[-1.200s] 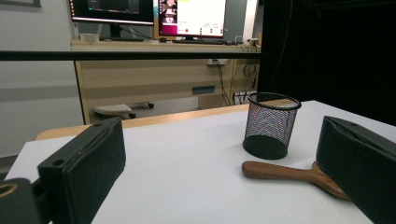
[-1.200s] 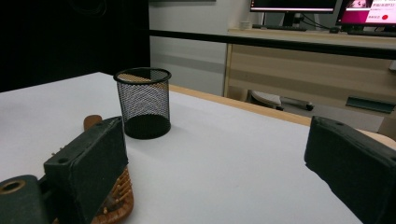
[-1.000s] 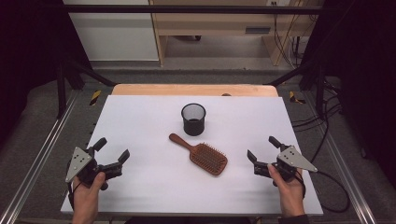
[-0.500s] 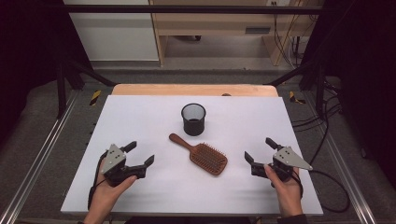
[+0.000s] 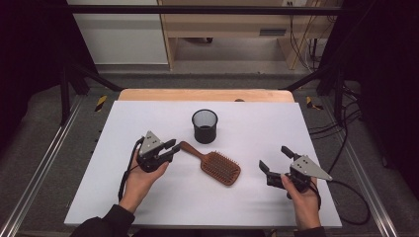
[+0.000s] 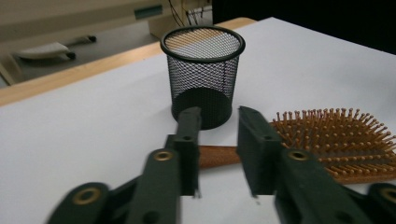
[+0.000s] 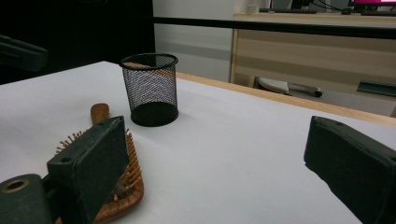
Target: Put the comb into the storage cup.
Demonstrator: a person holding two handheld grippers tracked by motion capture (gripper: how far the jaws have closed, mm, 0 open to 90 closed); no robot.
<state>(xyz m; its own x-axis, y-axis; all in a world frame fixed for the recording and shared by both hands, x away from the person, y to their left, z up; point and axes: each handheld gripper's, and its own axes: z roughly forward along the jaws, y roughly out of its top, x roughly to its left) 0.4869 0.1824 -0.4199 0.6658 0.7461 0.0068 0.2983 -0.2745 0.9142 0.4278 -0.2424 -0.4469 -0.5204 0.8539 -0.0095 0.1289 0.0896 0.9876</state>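
Observation:
A wooden paddle hairbrush [image 5: 220,168] lies bristles up at mid table, its handle [image 5: 190,149] pointing back left. My left gripper [image 5: 174,147] is at the handle's end. In the left gripper view its jaws [image 6: 218,114] have just been closing and stand narrow, a gap still between them. The handle [image 6: 218,156] shows across that gap, and no pad visibly presses on it. A black mesh cup [image 5: 204,126] stands upright behind the brush [image 6: 327,135]. My right gripper [image 5: 273,158] rests open to the right of the brush head, with nothing between its jaws [image 7: 217,135].
The white table top [image 5: 247,123] has a wooden strip [image 5: 207,95] along its far edge. Metal rails run down both sides, and cables [image 5: 346,128] lie on the floor to the right. A wooden bench stands beyond the table.
My left gripper has travelled right and away from the front left of the table to the brush handle, and its jaws have narrowed. The right gripper, brush and cup have stayed put.

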